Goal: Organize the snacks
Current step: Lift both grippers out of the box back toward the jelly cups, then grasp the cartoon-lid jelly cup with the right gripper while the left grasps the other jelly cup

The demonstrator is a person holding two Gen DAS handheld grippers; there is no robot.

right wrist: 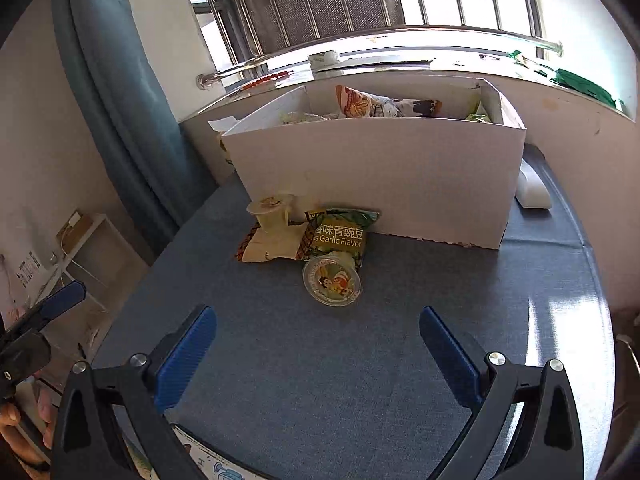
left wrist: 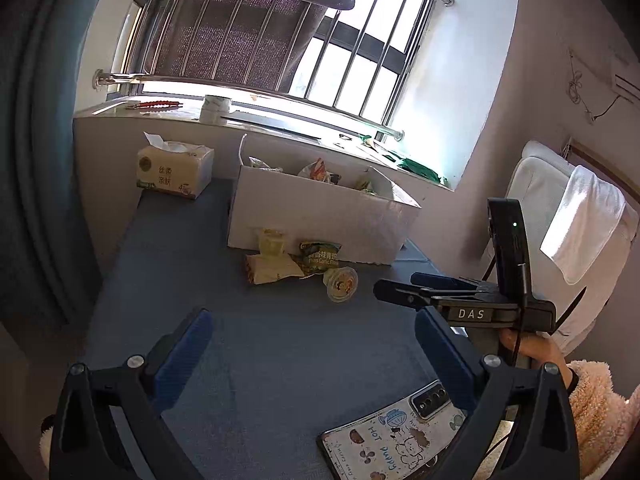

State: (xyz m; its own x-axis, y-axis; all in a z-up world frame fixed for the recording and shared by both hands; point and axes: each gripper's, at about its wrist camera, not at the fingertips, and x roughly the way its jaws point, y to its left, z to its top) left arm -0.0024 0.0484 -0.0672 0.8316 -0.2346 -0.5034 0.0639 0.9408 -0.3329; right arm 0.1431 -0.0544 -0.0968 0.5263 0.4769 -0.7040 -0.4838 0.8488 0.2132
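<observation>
- Nearest to me, my right hand-held gripper (right wrist: 318,344) hangs over bare blue counter (right wrist: 360,380) with its fingers spread wide, gripping nothing and touching nothing.
- My left hand-held gripper (left wrist: 312,344) is likewise fully released and empty; a phone (left wrist: 394,436) in a cartoon case lies on the counter just under its right finger.
- A little ahead of the right gripper lies a round jelly cup (right wrist: 332,282), tipped on its side so its printed lid faces me. It is the closest loose snack, so I judge it the one to take now.
- To do this well, I would come down with the fingers on either side of the cup's body rather than on the lid, and close gently, since a thin plastic cup will likely squash or roll away.
- Just behind it, touching or nearly so, is a green pea packet (right wrist: 340,236) marked garlic flavour, overlapping a cream wrapper (right wrist: 272,246), with a second cup (right wrist: 272,212) standing upright beside them.
- All four snacks sit in a cluster against the front wall of the white box (right wrist: 380,176), which already has several packets inside.
- Further left, a tissue pack (left wrist: 176,170) stands against the wall under the barred window (left wrist: 348,60).
</observation>
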